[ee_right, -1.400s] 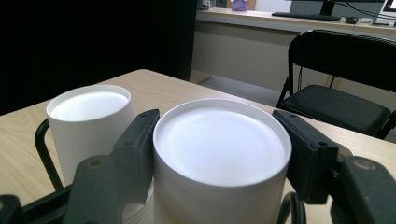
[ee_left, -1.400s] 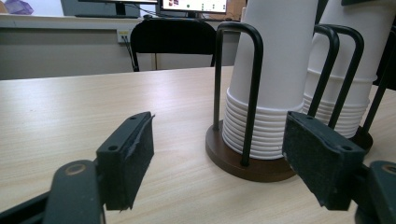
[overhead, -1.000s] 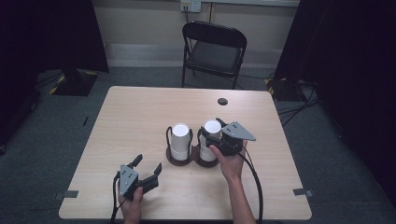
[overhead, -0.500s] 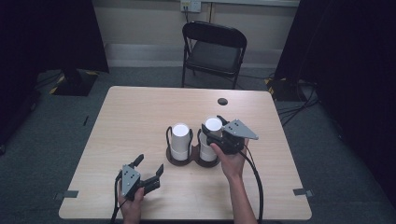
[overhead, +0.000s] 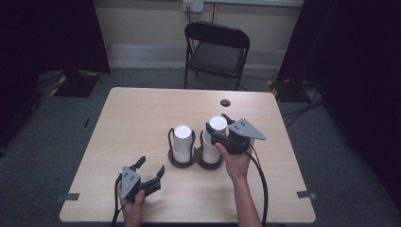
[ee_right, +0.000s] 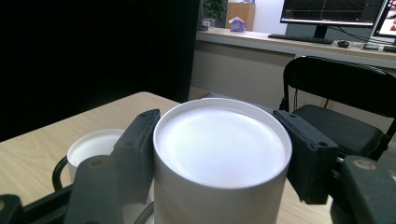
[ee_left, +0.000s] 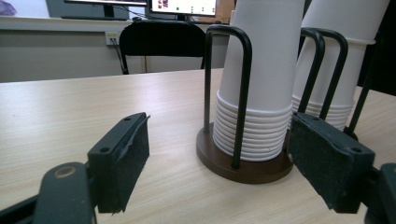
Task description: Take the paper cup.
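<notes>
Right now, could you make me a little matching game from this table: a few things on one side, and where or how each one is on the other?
1. right gripper
2. left gripper
3. folding chair
4. small dark disc

a. beyond the table's far edge
b. open, near the table's front edge
c. shut on the right cup stack
d. lying on the table near its far edge

Pairs: 1-c, 2-b, 3-a, 4-d

cup stacks [overhead: 182, 142] in holder [overhead: 196, 162], on table [overhead: 142, 113]

Right stack of cups [ee_right: 219, 154]: lower part cut off by right gripper view's bottom edge | both stacks' tops cropped in left gripper view | small dark object [overhead: 225, 102] on table [overhead: 142, 113]: too small to identify | forearms cut by high view's bottom edge
</notes>
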`<action>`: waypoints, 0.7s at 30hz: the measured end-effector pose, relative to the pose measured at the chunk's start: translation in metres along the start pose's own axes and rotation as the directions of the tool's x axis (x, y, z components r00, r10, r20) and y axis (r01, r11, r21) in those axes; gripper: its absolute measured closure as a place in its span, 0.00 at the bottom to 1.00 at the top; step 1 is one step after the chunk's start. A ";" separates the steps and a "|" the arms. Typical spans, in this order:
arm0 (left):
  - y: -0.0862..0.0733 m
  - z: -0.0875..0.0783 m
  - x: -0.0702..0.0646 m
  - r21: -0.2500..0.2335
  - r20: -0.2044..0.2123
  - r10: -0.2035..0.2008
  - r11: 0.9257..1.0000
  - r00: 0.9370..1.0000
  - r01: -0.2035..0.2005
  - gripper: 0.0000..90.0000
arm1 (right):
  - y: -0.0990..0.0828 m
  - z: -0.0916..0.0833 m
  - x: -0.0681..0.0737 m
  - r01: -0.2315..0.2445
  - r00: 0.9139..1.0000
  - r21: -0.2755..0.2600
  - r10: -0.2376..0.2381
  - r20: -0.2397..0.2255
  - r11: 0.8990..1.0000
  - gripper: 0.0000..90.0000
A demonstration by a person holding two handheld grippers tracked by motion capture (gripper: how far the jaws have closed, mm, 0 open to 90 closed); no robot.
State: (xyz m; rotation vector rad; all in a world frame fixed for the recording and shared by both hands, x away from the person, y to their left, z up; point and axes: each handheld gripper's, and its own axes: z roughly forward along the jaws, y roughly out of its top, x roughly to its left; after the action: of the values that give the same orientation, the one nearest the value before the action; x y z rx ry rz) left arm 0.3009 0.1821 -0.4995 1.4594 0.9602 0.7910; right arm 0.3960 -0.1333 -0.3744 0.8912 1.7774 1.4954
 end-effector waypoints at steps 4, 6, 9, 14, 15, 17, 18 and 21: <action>-0.001 -0.001 -0.001 -0.012 -0.003 0.001 1.000 1.000 -0.001 0.23 | 0.001 0.000 0.001 0.005 1.000 0.001 -0.005 -0.002 1.000 0.39; 0.000 0.000 -0.001 -0.004 -0.001 0.010 1.000 1.000 -0.010 0.22 | 0.002 0.000 0.000 0.001 1.000 -0.003 -0.001 -0.007 1.000 0.39; 0.000 0.000 -0.001 0.000 0.012 0.013 1.000 1.000 -0.013 0.20 | 0.005 -0.001 0.000 -0.004 1.000 -0.015 0.004 -0.008 1.000 0.39; 0.000 0.000 -0.001 0.001 0.010 0.012 1.000 1.000 -0.012 0.19 | 0.010 -0.006 -0.002 -0.002 1.000 -0.029 0.001 -0.006 1.000 0.39; 0.000 0.000 -0.001 0.002 0.009 0.011 1.000 1.000 -0.011 0.19 | 0.011 -0.006 -0.002 -0.005 1.000 -0.032 0.005 -0.006 0.999 0.39; 0.000 0.000 -0.001 0.003 0.008 0.010 1.000 1.000 -0.010 0.19 | 0.013 -0.008 -0.003 -0.009 1.000 -0.037 0.009 -0.007 0.999 0.39; 0.000 0.000 -0.001 0.003 0.008 0.010 1.000 1.000 -0.010 0.18 | 0.013 -0.009 -0.003 -0.009 1.000 -0.038 0.008 -0.006 0.999 0.39; 0.000 0.001 -0.001 0.008 0.005 0.012 1.000 1.000 -0.012 0.18 | 0.015 -0.011 -0.003 -0.007 1.000 -0.048 0.007 0.001 0.999 0.39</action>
State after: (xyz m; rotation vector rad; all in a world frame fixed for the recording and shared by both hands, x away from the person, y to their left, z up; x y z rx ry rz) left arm 0.3014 0.1811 -0.4992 1.4743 0.9526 0.7923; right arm 0.3905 -0.1401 -0.3582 0.8748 1.7314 1.5352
